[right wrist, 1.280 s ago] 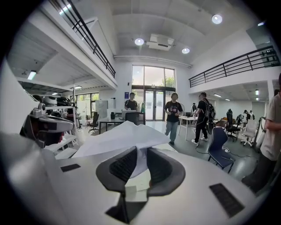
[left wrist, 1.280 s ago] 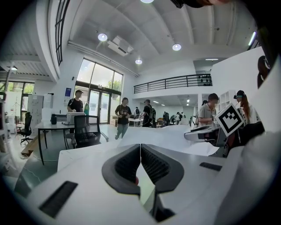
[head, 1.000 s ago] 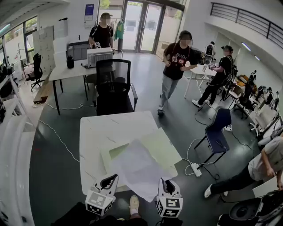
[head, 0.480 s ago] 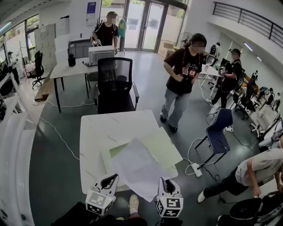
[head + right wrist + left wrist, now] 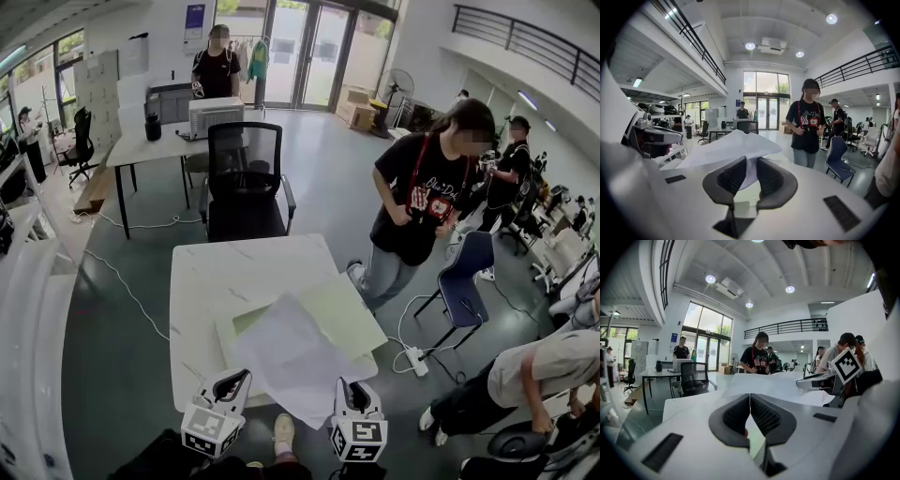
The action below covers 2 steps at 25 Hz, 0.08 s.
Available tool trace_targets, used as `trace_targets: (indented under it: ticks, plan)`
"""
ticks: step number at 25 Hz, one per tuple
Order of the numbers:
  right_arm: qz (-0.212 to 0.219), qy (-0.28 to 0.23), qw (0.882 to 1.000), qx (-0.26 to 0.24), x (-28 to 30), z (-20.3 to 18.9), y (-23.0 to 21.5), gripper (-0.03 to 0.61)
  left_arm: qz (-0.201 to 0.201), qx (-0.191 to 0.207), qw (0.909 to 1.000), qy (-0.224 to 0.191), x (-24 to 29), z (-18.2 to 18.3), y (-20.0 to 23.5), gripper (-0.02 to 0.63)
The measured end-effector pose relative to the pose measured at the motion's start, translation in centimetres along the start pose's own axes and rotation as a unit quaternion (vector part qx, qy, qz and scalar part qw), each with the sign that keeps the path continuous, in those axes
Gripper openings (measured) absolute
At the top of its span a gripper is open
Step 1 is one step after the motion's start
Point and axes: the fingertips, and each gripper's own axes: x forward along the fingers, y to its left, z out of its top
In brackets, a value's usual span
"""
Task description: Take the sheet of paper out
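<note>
The sheet of paper (image 5: 291, 361) lies crumpled over a pale green folder (image 5: 349, 314) at the near edge of the white table (image 5: 225, 277), its near corner hanging off. The right gripper (image 5: 751, 164) has its jaws drawn narrow, pinching that corner. The left gripper (image 5: 750, 397), near the folder's left corner, has its jaws pressed together at the tips. A person (image 5: 422, 202) walks past on the right.

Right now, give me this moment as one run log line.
right gripper: shut on paper | left gripper: shut | paper: partly over green folder on table
</note>
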Motion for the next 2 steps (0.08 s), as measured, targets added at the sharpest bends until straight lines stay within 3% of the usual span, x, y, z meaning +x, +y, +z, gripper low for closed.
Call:
trace_targets:
  ticks: [2]
  plan:
    - [0.000, 0.000, 1.000, 0.000, -0.07, -0.21, -0.09, 0.081, 0.000, -0.001, 1.0000, 0.000, 0.04, -0.13, -0.18, 0.025]
